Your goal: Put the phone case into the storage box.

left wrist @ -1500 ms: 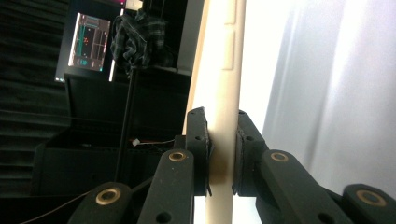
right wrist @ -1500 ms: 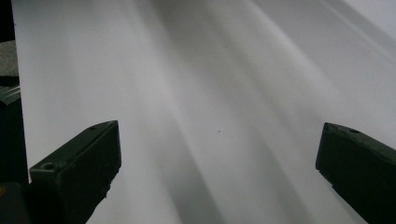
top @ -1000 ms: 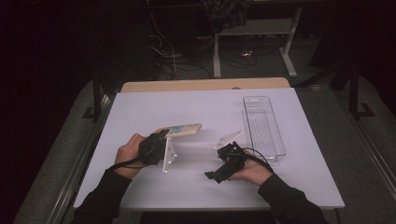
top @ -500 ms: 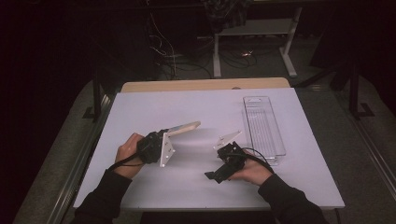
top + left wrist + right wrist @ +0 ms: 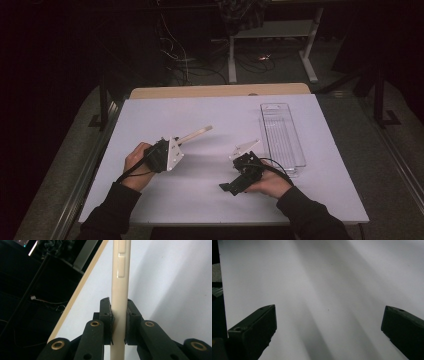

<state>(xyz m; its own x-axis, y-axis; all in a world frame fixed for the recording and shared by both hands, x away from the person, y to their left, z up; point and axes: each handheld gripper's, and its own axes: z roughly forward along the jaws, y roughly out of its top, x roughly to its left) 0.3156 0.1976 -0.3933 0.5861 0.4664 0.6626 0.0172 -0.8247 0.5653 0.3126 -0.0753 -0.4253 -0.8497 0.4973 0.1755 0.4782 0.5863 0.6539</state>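
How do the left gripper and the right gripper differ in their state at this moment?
The left gripper is shut on a cream flat piece, pinched edge-on between its jaws; the right gripper is open, with nothing between its jaws. In the high view, the left gripper holds the piece clear of the white table, while the right gripper lies low beside a clear tray. Both are hand-held.

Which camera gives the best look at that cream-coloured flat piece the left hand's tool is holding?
The left gripper view: the cream piece runs up the middle, edge-on, clamped between the left gripper's black jaws, with raised side details plain. The high view shows the piece small, sticking out from the gripper toward the table's far side.
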